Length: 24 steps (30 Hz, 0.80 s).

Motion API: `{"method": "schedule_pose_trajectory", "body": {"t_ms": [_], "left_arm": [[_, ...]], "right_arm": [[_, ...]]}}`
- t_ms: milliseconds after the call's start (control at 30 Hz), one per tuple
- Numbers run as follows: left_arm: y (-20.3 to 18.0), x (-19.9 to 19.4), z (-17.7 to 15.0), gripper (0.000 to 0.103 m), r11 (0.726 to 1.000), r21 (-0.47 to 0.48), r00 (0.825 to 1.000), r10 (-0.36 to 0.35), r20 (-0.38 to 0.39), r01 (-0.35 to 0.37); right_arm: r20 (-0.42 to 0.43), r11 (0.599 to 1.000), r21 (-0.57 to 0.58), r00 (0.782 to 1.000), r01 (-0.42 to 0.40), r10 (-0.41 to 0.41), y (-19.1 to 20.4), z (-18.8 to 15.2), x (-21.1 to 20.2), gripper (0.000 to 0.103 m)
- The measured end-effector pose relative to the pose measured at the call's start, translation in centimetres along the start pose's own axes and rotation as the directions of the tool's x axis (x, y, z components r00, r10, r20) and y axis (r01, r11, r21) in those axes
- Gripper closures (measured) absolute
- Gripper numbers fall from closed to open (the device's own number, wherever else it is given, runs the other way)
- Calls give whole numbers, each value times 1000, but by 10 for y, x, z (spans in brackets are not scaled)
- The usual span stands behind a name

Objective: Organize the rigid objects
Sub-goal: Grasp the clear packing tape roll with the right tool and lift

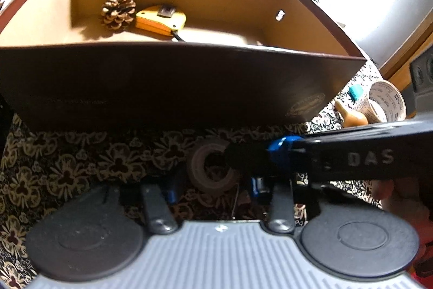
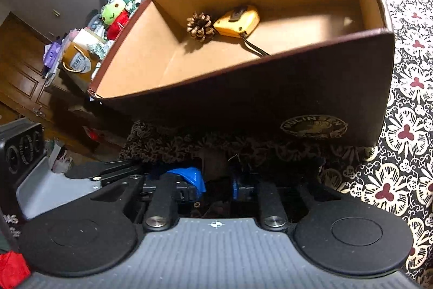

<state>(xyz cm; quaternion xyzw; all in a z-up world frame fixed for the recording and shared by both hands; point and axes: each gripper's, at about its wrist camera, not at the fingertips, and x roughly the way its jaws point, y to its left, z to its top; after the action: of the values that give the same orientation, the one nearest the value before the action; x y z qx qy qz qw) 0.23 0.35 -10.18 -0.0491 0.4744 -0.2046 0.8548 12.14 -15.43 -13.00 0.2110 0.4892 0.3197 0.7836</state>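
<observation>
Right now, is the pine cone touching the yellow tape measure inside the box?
Cannot tell. In both wrist views the pine cone and tape measure meet edge to edge; neither shows contact or gap.

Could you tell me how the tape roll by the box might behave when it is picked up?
The tape roll lies flat, so it probably won't roll. Its ring shape looks rigid and light, likely easy to pinch across the wall.

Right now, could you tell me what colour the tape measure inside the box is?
Yellow-orange with a dark clip; the tape measure shows best in the right wrist view.
</observation>
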Motion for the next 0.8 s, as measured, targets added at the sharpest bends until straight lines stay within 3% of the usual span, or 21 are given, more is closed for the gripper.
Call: {"method": "schedule_pose_trajectory", "body": {"t_ms": [500,800], "left_arm": [[-37,-50,7,64,997,69,993,38,111,-46],[-67,-88,50,64,983,169,965,21,261,-67]], "right_arm": [[101,993,-94,992,-72,81,25,6,-49,103],[248,983,-162,961,-82,121,37,46,-87,103]]}}
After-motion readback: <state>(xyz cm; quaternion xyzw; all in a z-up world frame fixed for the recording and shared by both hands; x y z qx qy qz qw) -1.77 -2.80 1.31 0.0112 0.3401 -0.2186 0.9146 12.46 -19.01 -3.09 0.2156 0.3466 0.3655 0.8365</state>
